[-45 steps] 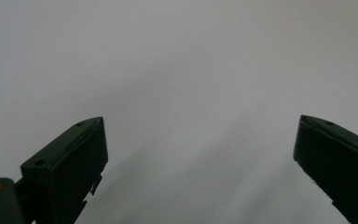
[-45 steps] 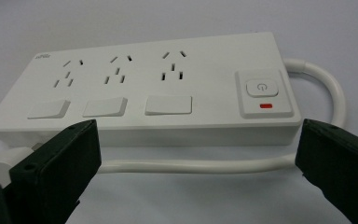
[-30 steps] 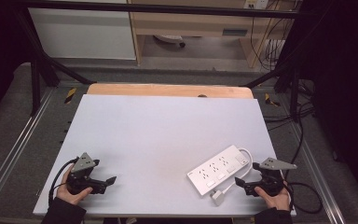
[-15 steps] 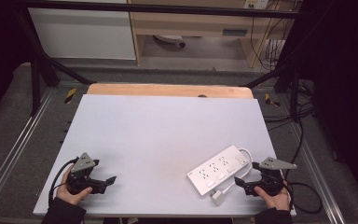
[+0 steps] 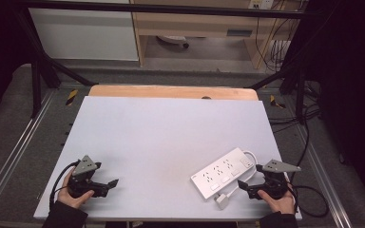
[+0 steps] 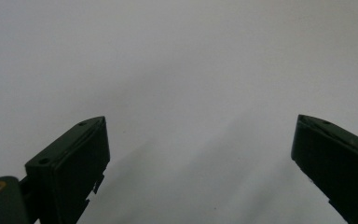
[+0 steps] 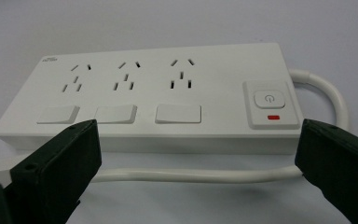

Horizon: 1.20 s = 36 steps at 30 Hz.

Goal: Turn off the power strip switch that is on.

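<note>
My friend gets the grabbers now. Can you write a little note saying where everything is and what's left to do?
Left gripper: open, holding nothing, near the table's near-left corner.
Right gripper: open, aimed at the power strip, not touching it.
Power strip lies flat at near right, cord looped beside it, plug by the table's near edge.
Done: nothing gripped yet.
Left: probably to grasp the strip or its cord.

A smooth, slightly glossy white plastic is seen on the power strip point(image 7: 158, 93); the desk point(image 5: 171, 137) looks matt, with a wooden far edge.
</note>
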Each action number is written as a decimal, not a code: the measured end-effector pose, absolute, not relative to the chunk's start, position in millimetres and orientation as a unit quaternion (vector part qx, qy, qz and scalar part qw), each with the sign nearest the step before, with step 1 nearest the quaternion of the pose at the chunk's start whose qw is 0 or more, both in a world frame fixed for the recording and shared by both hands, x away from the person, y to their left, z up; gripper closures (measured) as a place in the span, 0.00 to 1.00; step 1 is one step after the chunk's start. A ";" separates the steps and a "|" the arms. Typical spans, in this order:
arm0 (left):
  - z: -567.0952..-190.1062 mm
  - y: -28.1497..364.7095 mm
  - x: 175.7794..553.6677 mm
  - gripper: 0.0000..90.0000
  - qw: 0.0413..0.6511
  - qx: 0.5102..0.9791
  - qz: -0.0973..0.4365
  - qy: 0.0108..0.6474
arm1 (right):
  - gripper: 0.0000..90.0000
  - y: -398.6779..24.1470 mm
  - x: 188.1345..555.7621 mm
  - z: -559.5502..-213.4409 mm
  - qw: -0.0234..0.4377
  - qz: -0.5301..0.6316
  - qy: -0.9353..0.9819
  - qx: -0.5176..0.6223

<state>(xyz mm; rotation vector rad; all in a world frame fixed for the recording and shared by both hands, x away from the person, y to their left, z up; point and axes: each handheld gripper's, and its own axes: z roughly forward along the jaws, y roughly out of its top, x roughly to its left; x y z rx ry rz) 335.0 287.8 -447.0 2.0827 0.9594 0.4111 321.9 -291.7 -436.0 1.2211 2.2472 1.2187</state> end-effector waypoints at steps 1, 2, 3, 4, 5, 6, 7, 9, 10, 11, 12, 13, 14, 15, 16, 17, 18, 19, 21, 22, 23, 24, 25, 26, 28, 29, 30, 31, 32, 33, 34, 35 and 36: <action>-446.9 287.9 335.2 0.04 0.394 0.822 0.161 0.379 | 0.01 -291.0 321.9 -435.7 0.152 0.426 0.784 0.426; -446.9 287.9 335.2 0.04 0.394 0.822 0.161 0.379 | 0.01 -291.0 321.9 -435.7 0.152 0.426 0.784 0.426; -447.0 288.0 335.3 0.04 0.395 0.821 0.161 0.380 | 0.01 -289.9 321.8 -435.2 0.153 0.426 0.783 0.426; -447.1 288.1 335.4 0.04 0.394 0.821 0.161 0.380 | 0.01 -289.8 322.0 -435.0 0.155 0.427 0.784 0.424; -447.1 288.1 335.4 0.04 0.394 0.821 0.161 0.380 | 0.01 -289.6 321.9 -434.6 0.154 0.427 0.784 0.424; -447.1 288.1 335.4 0.04 0.394 0.821 0.161 0.381 | 0.01 -289.6 322.2 -434.4 0.156 0.427 0.785 0.422; -447.3 288.0 335.5 0.04 0.394 0.821 0.160 0.381 | 0.01 -289.2 322.1 -434.1 0.157 0.427 0.784 0.423; -447.3 287.9 335.6 0.04 0.394 0.821 0.160 0.381 | 0.01 -288.8 321.8 -433.7 0.156 0.427 0.783 0.425; -447.4 287.9 335.6 0.04 0.394 0.821 0.160 0.381 | 0.01 -288.4 322.0 -433.5 0.156 0.426 0.784 0.424; -447.4 287.8 335.7 0.04 0.394 0.821 0.160 0.382 | 0.02 -287.3 322.1 -433.3 0.156 0.423 0.785 0.426; -447.4 287.8 335.6 0.04 0.394 0.821 0.160 0.382 | 0.02 -286.8 322.3 -433.3 0.156 0.424 0.784 0.425; -447.2 287.9 335.7 0.04 0.394 0.820 0.160 0.382 | 0.02 -286.5 322.2 -433.0 0.156 0.423 0.785 0.425; -447.2 287.9 335.7 0.04 0.394 0.820 0.160 0.382 | 0.02 -286.0 322.2 -432.8 0.157 0.423 0.784 0.426; -447.3 288.1 335.9 0.04 0.394 0.820 0.161 0.383 | 0.02 -285.9 322.4 -432.4 0.157 0.423 0.785 0.424; -447.4 288.1 335.9 0.04 0.394 0.820 0.161 0.383 | 0.02 -285.4 322.2 -431.9 0.156 0.424 0.784 0.425; -447.4 288.1 335.9 0.05 0.394 0.820 0.161 0.383 | 0.02 -285.4 322.2 -431.9 0.156 0.424 0.784 0.425; -447.5 288.1 336.0 0.04 0.394 0.820 0.160 0.383 | 0.02 -285.5 322.6 -431.3 0.159 0.423 0.785 0.424; -447.5 288.0 336.1 0.05 0.394 0.820 0.161 0.383 | 0.02 -285.4 322.6 -431.2 0.159 0.423 0.785 0.424; -447.3 288.0 336.0 0.05 0.394 0.820 0.160 0.383 | 0.03 -284.7 322.8 -430.8 0.160 0.422 0.784 0.426; -447.3 288.1 335.9 0.05 0.394 0.820 0.161 0.383 | 0.03 -284.4 322.8 -430.6 0.160 0.422 0.784 0.427; -447.3 288.1 335.9 0.05 0.394 0.820 0.161 0.383 | 0.03 -283.9 322.9 -430.4 0.161 0.422 0.783 0.427; -447.3 288.1 335.9 0.05 0.394 0.820 0.161 0.383 | 0.03 -283.9 323.2 -430.3 0.162 0.422 0.784 0.426; -447.2 288.3 335.8 0.05 0.394 0.820 0.161 0.383 | 0.03 -283.5 323.3 -429.8 0.163 0.422 0.783 0.426; -447.2 288.3 335.8 0.05 0.394 0.820 0.161 0.383 | 0.03 -283.0 323.0 -429.2 0.163 0.420 0.783 0.428; -447.2 288.6 335.7 0.05 0.394 0.820 0.162 0.382 | 0.03 -282.2 323.4 -428.0 0.166 0.420 0.784 0.426; -447.2 288.6 335.7 0.05 0.394 0.820 0.162 0.382 | 0.04 -281.5 323.5 -427.5 0.167 0.421 0.783 0.427; -447.3 288.7 335.8 0.04 0.393 0.820 0.162 0.382 | 0.04 -280.5 323.9 -426.6 0.169 0.419 0.784 0.426; -447.3 288.6 335.8 0.05 0.393 0.821 0.162 0.382 | 0.04 -279.7 324.1 -425.9 0.170 0.419 0.783 0.427; -447.3 288.6 335.8 0.05 0.393 0.821 0.162 0.382 | 0.05 -278.4 324.5 -425.0 0.169 0.419 0.784 0.427; -447.3 288.7 335.7 0.05 0.394 0.820 0.162 0.382 | 0.05 -277.4 325.1 -424.2 0.171 0.417 0.785 0.426; -447.1 288.7 335.6 0.05 0.393 0.821 0.163 0.382 | 0.06 -276.3 325.6 -423.1 0.172 0.417 0.784 0.426; -447.0 288.7 335.6 0.05 0.394 0.820 0.163 0.382 | 0.06 -275.1 326.0 -422.0 0.174 0.417 0.784 0.425; -447.0 288.7 335.6 0.05 0.394 0.820 0.163 0.382 | 0.06 -274.2 326.7 -420.9 0.176 0.417 0.785 0.423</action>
